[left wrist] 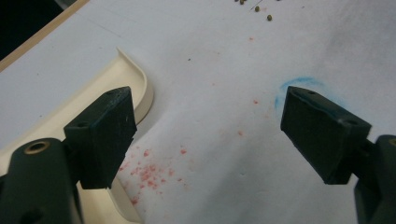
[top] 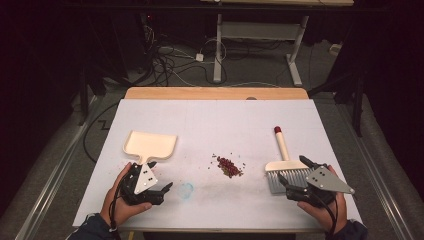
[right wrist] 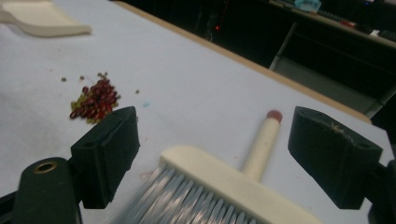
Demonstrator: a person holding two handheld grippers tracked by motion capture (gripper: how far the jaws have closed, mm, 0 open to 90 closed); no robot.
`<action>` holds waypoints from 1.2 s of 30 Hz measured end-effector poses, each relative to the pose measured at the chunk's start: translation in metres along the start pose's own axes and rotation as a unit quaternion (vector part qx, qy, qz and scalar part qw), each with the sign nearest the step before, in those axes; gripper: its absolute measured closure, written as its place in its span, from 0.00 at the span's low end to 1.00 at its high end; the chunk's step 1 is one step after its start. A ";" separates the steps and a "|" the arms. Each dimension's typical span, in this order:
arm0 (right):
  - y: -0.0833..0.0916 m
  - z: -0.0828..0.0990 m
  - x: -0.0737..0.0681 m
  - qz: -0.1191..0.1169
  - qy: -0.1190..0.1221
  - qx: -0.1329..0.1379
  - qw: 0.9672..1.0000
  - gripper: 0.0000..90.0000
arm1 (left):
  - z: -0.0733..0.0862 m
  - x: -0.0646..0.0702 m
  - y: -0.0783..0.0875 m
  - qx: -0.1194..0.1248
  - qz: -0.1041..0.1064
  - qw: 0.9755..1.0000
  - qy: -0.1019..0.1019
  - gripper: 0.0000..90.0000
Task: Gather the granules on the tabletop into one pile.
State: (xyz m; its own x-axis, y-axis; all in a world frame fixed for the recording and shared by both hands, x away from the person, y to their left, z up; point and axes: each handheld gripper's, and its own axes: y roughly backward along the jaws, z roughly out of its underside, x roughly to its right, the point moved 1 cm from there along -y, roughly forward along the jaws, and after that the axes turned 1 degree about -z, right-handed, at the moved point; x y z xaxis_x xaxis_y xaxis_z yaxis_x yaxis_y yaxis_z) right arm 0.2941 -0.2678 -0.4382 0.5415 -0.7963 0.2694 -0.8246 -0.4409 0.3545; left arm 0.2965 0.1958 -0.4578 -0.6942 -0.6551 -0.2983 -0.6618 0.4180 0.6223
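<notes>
Cut off and blurred

My brush's bristles [right wrist: 187,200] smear and run off the bottom edge; the dustpan [right wrist: 39,17] is clipped at the top corner.

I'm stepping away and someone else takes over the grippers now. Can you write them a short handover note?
Left gripper: open, holds nothing, beside the dustpan handle.
Right gripper: open, jaws either side of the brush head, not gripping.
Brush lies flat at the table's right, handle pointing away.
Pile of red and green bits sits mid-table, unswept.
Done: nothing picked up.
Left: likely grip brush and dustpan, then sweep the pile into the pan.
</notes>
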 end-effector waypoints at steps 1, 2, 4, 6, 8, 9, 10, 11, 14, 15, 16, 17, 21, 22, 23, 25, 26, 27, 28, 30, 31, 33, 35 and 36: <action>0.000 0.002 -0.002 0.001 0.001 -0.003 1.000 0.19 | 0.000 0.001 0.000 0.001 -0.001 1.000 -0.001 0.19; 0.000 0.004 -0.003 -0.001 0.002 -0.006 1.000 0.19 | 0.000 0.001 0.000 0.002 -0.002 1.000 -0.003 0.19; 0.000 0.007 -0.006 -0.006 0.004 -0.010 1.000 0.20 | 0.000 0.002 0.001 0.002 -0.005 1.000 -0.004 0.19; -0.002 0.010 -0.010 -0.012 0.008 -0.017 1.000 0.20 | 0.000 0.003 0.001 0.001 -0.006 1.000 -0.004 0.19; -0.004 0.011 -0.012 -0.010 0.020 -0.022 1.000 0.20 | 0.000 0.003 0.000 0.001 -0.005 1.000 -0.005 0.19; -0.004 0.011 -0.012 -0.008 0.021 -0.020 1.000 0.20 | 0.000 0.003 0.000 0.002 -0.005 1.000 -0.006 0.19; -0.004 0.010 -0.012 -0.008 0.021 -0.018 1.000 0.20 | 0.000 0.004 0.000 0.002 -0.005 1.000 -0.008 0.19; -0.004 0.010 -0.012 -0.007 0.019 -0.017 1.000 0.20 | 0.000 0.004 0.000 0.001 -0.005 1.000 -0.010 0.19; -0.003 0.008 -0.011 -0.004 0.021 -0.012 1.000 0.20 | 0.001 0.007 -0.001 -0.002 -0.003 1.000 -0.014 0.19; -0.002 0.007 -0.011 -0.003 0.020 -0.010 1.000 0.20 | 0.001 0.008 -0.001 -0.002 -0.003 1.000 -0.015 0.19; -0.002 0.007 -0.011 -0.003 0.019 -0.007 1.000 0.20 | 0.001 0.009 -0.001 -0.002 -0.002 1.000 -0.017 0.19; -0.001 0.006 -0.011 -0.002 0.021 -0.004 1.000 0.20 | 0.001 0.009 -0.001 -0.001 -0.002 1.000 -0.018 0.19; 0.001 0.003 -0.013 -0.001 0.024 0.001 1.000 0.20 | 0.001 0.008 0.001 0.005 -0.006 1.000 -0.015 0.19; 0.001 0.003 -0.013 -0.002 0.025 0.002 1.000 0.20 | 0.001 0.008 0.001 0.005 -0.007 1.000 -0.013 0.19; 0.000 0.003 -0.013 -0.001 0.026 0.002 1.000 0.20 | 0.001 0.007 0.001 0.006 -0.007 1.000 -0.012 0.19; 0.000 0.003 -0.013 -0.001 0.023 0.002 1.000 0.20 | 0.001 0.008 0.001 0.005 -0.008 1.000 -0.012 0.19; 0.000 0.003 -0.013 -0.002 0.023 0.002 1.000 0.20 | 0.002 0.008 0.001 0.003 -0.007 1.000 -0.013 0.19; -0.001 0.003 -0.013 -0.001 0.024 0.002 1.000 0.20 | 0.002 0.008 0.001 0.003 -0.007 1.000 -0.014 0.19; -0.001 0.003 -0.013 -0.002 0.024 0.003 1.000 0.20 | 0.002 0.008 0.001 0.003 -0.008 1.000 -0.015 0.19; 0.000 0.002 -0.013 -0.002 0.026 0.004 1.000 0.20 | 0.002 0.008 0.001 0.003 -0.008 1.000 -0.015 0.19; 0.000 0.002 -0.013 -0.001 0.026 0.005 1.000 0.20 | 0.002 0.008 0.002 0.003 -0.009 1.000 -0.014 0.19; 0.000 0.002 -0.013 -0.003 0.026 0.005 1.000 0.20 | 0.002 0.008 0.002 0.003 -0.009 1.000 -0.013 0.19; 0.000 0.002 -0.013 -0.002 0.026 0.005 1.000 0.20 | 0.002 0.008 0.002 0.003 -0.009 1.000 -0.013 0.19; -0.001 0.002 -0.013 -0.002 0.027 0.005 1.000 0.20 | 0.002 0.008 0.002 0.004 -0.009 1.000 -0.012 0.19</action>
State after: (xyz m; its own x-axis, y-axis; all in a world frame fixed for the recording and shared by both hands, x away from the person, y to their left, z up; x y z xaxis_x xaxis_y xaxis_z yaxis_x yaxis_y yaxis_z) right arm 0.2871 -0.2576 -0.4434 0.5531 -0.7711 0.3154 -0.8234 -0.4486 0.3474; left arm 0.2894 0.1924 -0.4605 -0.6890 -0.6469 -0.3267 -0.6764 0.4121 0.6105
